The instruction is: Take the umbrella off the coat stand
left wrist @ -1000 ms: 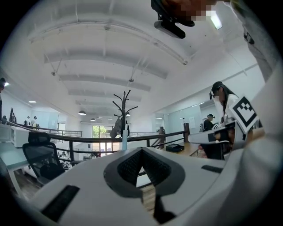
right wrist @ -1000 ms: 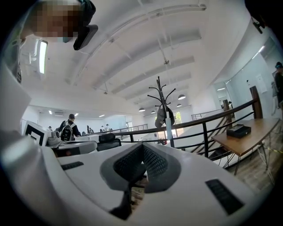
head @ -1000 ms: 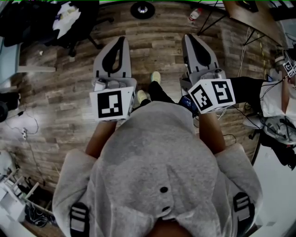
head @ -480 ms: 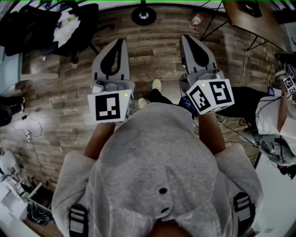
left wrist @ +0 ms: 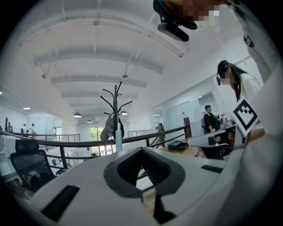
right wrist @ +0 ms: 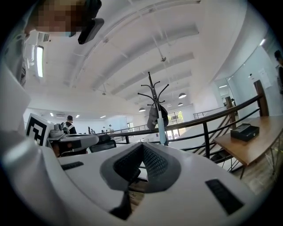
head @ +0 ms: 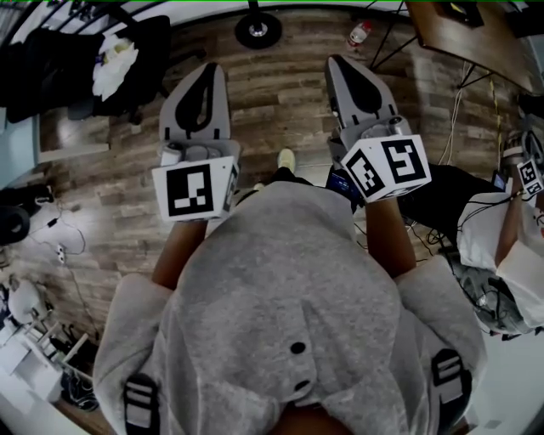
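A black coat stand (left wrist: pixel 116 99) (right wrist: pixel 153 90) rises ahead, in front of a railing. A slim light-blue umbrella (left wrist: pixel 118 140) (right wrist: pixel 161 128) hangs straight down along its pole. A grey item (left wrist: pixel 107 129) (right wrist: pixel 153 117) hangs beside it. The stand's round base (head: pixel 259 25) shows at the top of the head view. My left gripper (head: pixel 206 72) (left wrist: pixel 142 150) and right gripper (head: pixel 344 64) (right wrist: pixel 142 145) are held level in front of me, side by side. Both are shut with nothing in them and are well short of the stand.
A black office chair (head: pixel 110 59) draped with clothes stands at the far left. A wooden desk (head: pixel 463 30) (right wrist: pixel 247 145) is at the far right, with a bottle (head: pixel 359 32) on the floor near it. Another person (head: pixel 510 221) sits to my right. Cables lie on the floor at the left.
Both grippers have moved forward over the wooden floor toward the stand's base, which shows more fully now. Their jaws have stayed shut.
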Available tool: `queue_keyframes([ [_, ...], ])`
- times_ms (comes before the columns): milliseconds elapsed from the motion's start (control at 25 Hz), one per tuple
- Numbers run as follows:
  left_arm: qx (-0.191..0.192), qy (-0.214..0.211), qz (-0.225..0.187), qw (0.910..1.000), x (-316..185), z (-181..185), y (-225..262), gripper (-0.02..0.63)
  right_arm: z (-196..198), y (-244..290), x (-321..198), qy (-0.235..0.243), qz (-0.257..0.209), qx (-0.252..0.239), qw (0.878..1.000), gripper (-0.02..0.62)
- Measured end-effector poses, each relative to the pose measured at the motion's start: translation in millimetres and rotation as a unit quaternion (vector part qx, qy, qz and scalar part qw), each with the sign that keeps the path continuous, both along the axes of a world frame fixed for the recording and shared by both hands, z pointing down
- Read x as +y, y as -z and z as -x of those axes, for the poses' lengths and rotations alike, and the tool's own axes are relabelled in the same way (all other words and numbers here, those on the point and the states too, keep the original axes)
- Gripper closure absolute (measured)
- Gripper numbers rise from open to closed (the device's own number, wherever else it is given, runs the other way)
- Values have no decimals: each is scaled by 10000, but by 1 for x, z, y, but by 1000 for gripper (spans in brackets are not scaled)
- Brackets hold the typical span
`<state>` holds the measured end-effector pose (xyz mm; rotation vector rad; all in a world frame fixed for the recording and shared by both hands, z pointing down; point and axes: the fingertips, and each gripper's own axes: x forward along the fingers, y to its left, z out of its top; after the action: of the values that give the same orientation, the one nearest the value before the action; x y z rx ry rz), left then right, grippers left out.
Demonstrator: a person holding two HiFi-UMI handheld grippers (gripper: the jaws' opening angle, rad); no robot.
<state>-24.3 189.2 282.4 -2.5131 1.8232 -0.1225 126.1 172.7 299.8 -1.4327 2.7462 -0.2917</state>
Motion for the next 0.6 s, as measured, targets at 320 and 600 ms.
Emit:
queue_keyframes([
  [320, -122, 33, 191, 9997, -28, -24, -10, 592, -11, -14, -31, 213, 207, -147, 9994, 583],
  [600, -165, 41, 170, 9997, -37, -24, -8, 592, -8, -12, -40, 229, 196, -252, 9992, 583],
])
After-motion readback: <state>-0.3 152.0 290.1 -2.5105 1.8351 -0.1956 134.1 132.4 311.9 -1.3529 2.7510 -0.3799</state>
